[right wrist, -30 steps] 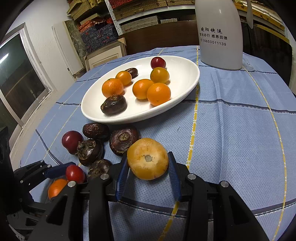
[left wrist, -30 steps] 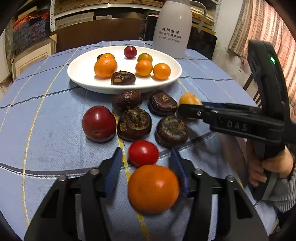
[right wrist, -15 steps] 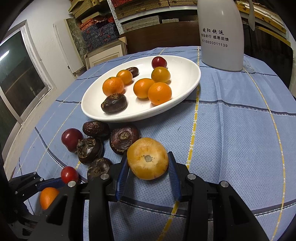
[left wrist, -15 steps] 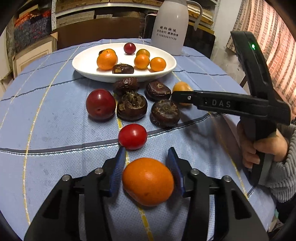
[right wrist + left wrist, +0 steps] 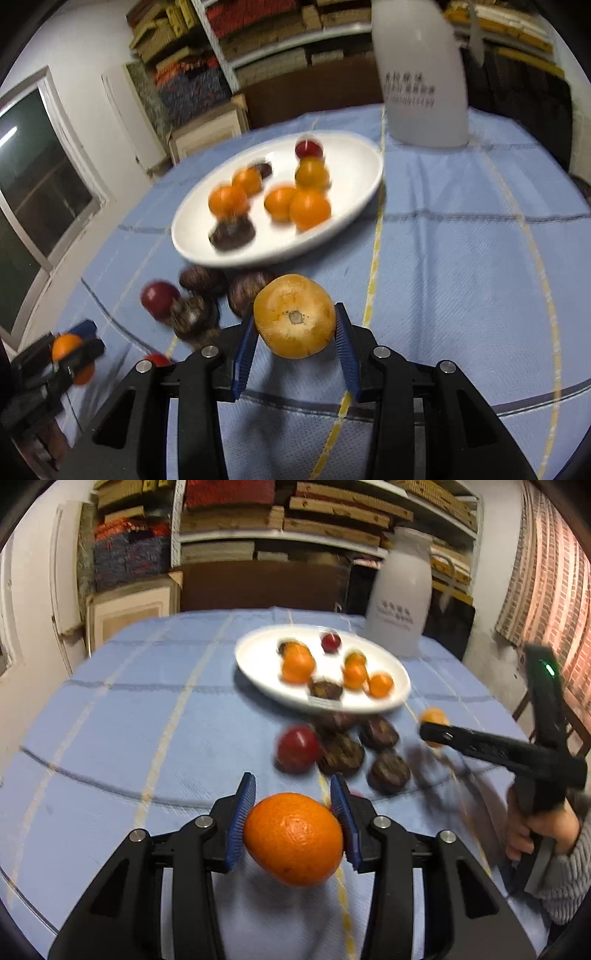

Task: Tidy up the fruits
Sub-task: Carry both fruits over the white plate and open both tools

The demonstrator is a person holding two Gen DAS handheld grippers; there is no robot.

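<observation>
My left gripper (image 5: 291,794) has a large orange (image 5: 293,838) between its blue pads, which press on it as the jaws are closing; the orange hangs above the blue cloth. My right gripper (image 5: 295,314) is shut on a pale yellow-orange fruit (image 5: 295,317), also off the cloth. The white plate (image 5: 258,657) holds several small oranges, a red fruit and dark fruits. In front of it lie a red plum (image 5: 297,749) and several dark brown fruits (image 5: 340,755). The right wrist view shows a small red tomato (image 5: 157,359) near the left gripper (image 5: 70,350).
A tall white jug (image 5: 400,590) stands behind the plate at the back right. The round table's edge curves close on the left and right. A hand in a grey sleeve (image 5: 535,830) holds the right gripper. Shelves with stacked boxes fill the background.
The left gripper closed onto the large orange and lifted it off the cloth, swinging left and away from the tomato. The right gripper rose a little with its fruit still held.
</observation>
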